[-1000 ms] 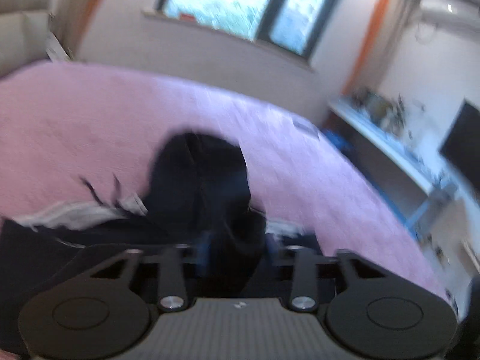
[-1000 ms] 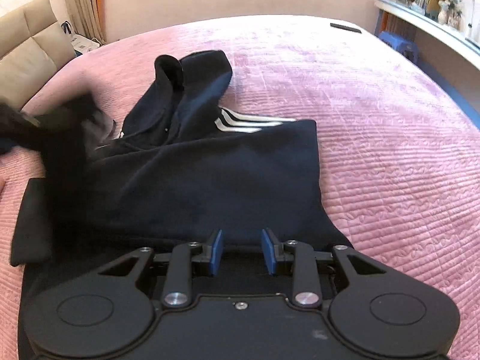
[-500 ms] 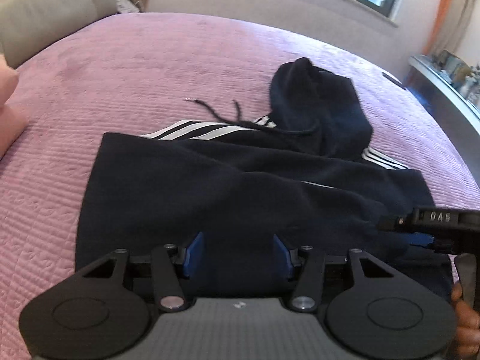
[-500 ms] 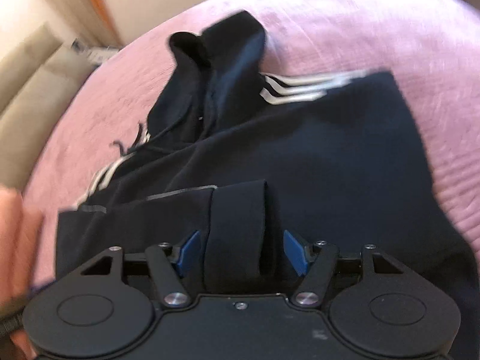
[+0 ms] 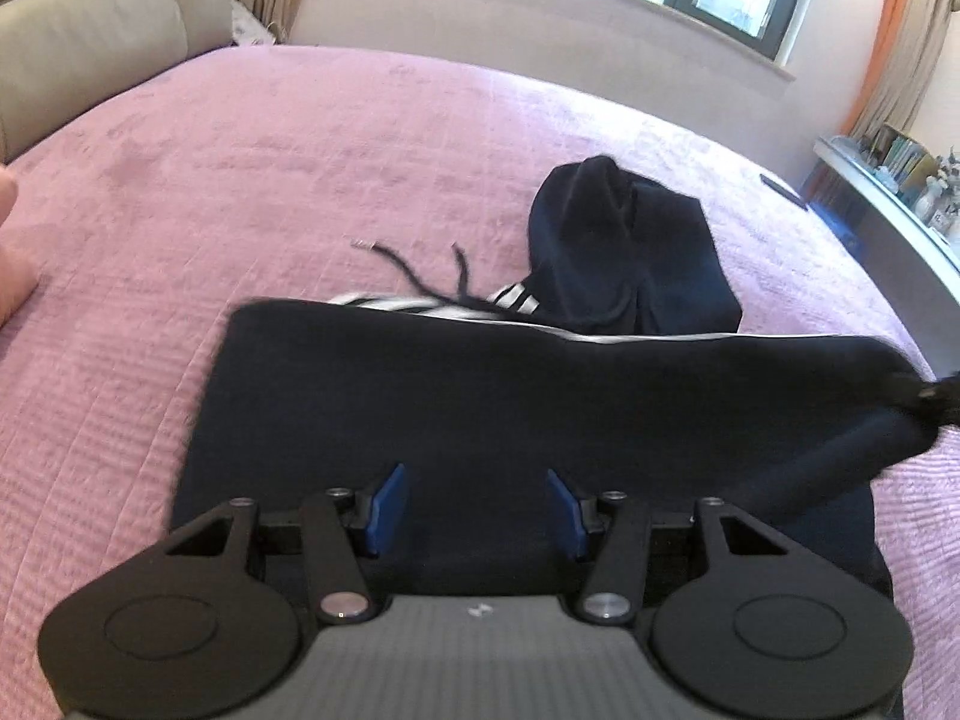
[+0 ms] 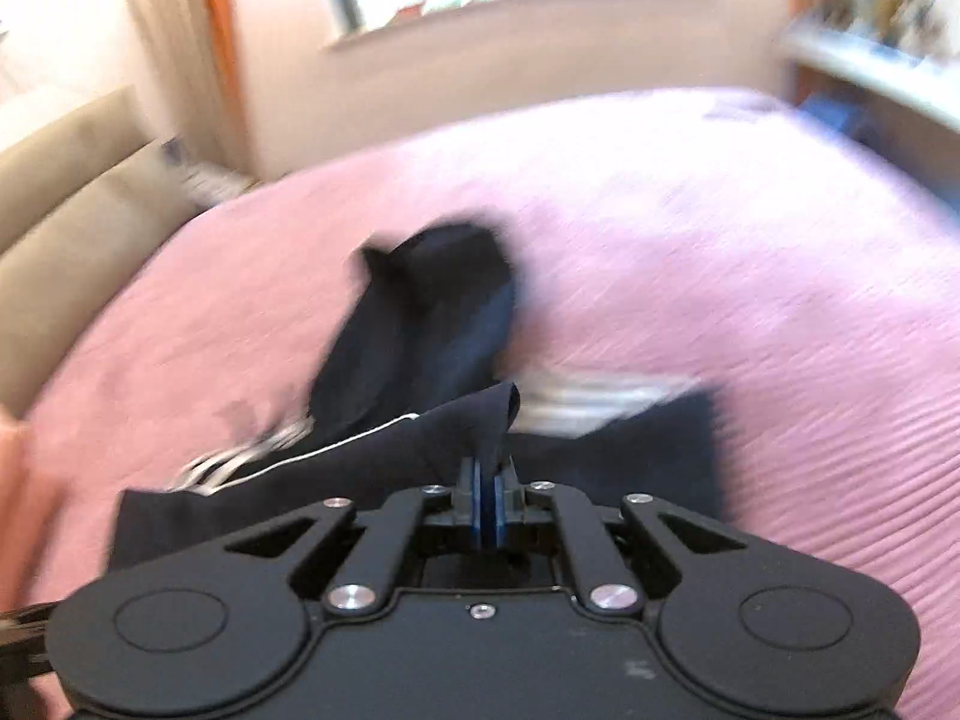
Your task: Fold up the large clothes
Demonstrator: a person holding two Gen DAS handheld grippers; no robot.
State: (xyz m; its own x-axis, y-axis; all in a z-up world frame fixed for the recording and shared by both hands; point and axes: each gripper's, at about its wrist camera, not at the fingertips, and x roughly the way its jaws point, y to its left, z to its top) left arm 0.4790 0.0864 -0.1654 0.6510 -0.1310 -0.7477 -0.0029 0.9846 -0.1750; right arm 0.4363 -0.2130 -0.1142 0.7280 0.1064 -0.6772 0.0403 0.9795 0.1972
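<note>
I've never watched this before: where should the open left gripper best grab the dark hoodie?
Probably the near hem of the hoodie, with the left gripper coming in low from the near side. That edge lies flat and straight on the bedspread; the right gripper already pinches the sleeve.

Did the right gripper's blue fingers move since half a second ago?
Yes. The right gripper had its fingers wide apart around a black hoodie fold; now they have come together, pinching that fabric, seen against the gripper's own black body.

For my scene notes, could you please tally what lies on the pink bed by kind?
Black hooded sweatshirt with white stripes: 1
Small dark flat object near the pink quilted bedspread's far edge: 1
Total: 2
</note>
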